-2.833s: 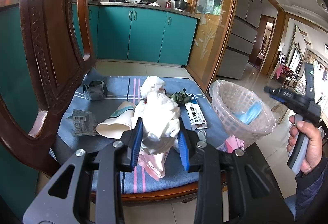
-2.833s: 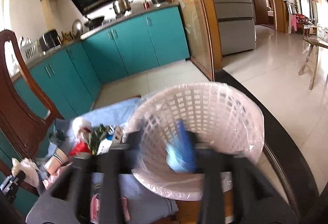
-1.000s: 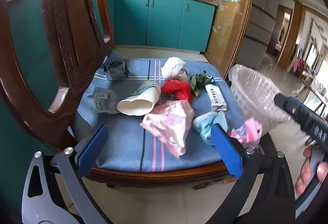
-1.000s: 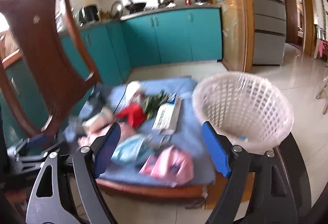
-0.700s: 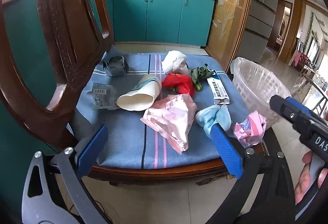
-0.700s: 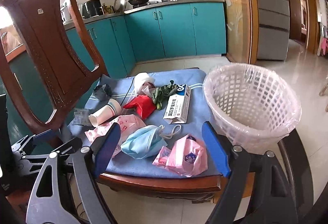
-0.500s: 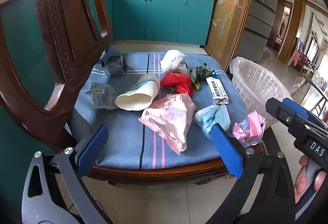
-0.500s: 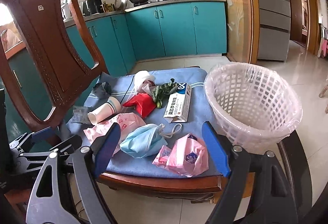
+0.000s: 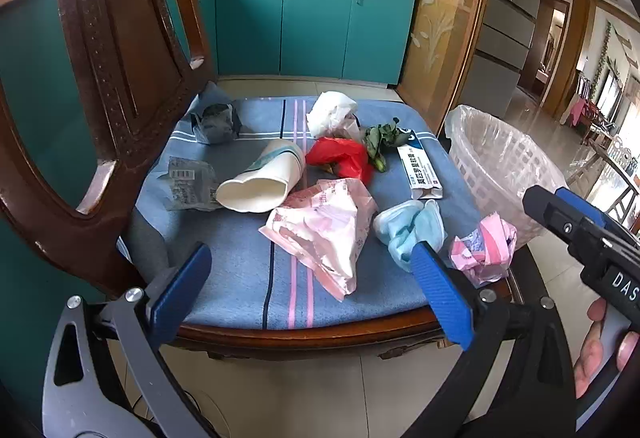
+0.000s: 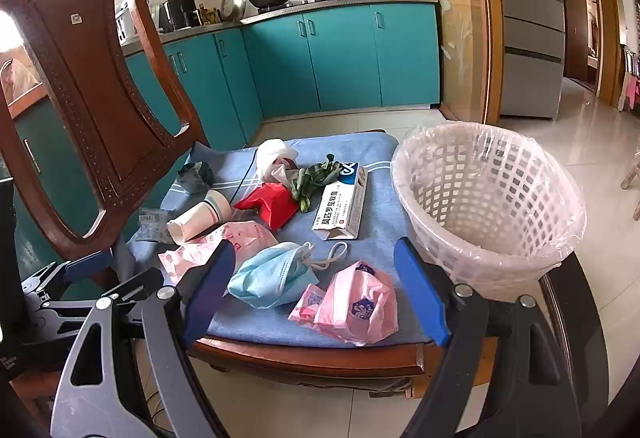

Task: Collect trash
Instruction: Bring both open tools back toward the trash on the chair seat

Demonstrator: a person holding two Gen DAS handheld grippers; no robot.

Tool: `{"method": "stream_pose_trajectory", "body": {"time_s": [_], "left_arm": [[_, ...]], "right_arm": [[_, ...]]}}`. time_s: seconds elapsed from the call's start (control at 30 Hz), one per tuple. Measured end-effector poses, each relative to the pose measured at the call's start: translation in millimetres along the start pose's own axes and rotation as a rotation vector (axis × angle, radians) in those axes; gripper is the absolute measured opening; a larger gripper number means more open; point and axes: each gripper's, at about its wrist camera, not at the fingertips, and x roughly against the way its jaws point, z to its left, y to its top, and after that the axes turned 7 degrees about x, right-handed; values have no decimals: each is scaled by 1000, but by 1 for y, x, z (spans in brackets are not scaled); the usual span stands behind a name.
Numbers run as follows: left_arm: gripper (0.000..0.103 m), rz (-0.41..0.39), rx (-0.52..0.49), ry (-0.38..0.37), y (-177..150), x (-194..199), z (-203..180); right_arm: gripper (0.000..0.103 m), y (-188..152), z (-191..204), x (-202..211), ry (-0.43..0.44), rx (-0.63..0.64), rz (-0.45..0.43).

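Trash lies on a blue striped cushion [image 9: 248, 278] of a wooden chair: a paper cup [image 9: 264, 179] [image 10: 202, 217], a pink-white wrapper [image 9: 324, 230], a blue face mask [image 9: 412, 226] [image 10: 276, 274], a pink plastic bag [image 9: 484, 250] [image 10: 352, 306], a red bag [image 9: 340, 157], a white-blue box [image 9: 420, 169] [image 10: 344, 207], green leaves [image 9: 378, 141], a white tissue [image 9: 330, 109] and grey wrappers [image 9: 188, 181]. A white lined basket [image 9: 500, 165] [image 10: 488, 205] stands right of the chair. My left gripper [image 9: 312, 294] and right gripper [image 10: 312, 290] are open and empty at the cushion's front edge.
The carved chair back [image 9: 112, 77] rises at the left. Teal kitchen cabinets [image 9: 312, 25] stand behind, with pots on the counter. A tiled floor [image 10: 592, 141] runs right toward a fridge [image 10: 528, 21]. The right gripper's body shows in the left wrist view [image 9: 584, 238].
Earlier my left gripper held a white tissue wad and my right was over the basket. Both are now open, empty and drawn back from the chair. In the last half second little moved.
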Motion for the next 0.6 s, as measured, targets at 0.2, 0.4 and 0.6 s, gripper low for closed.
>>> {"method": "stream_pose_trajectory", "body": {"time_s": [0.2,0.4,0.6], "left_arm": [[100,6,-7,-3,-1,-1,-3],[100,11,-6,-5,-1,-2,-3],[99,44,-9,-94,-7,-10,-13]], "right_arm": [[80,0,-1,-1,-6,4,8],[80,0,-3,-4,-16,6,20],[80,5,-13,-2,-27,-29,-2]]}}
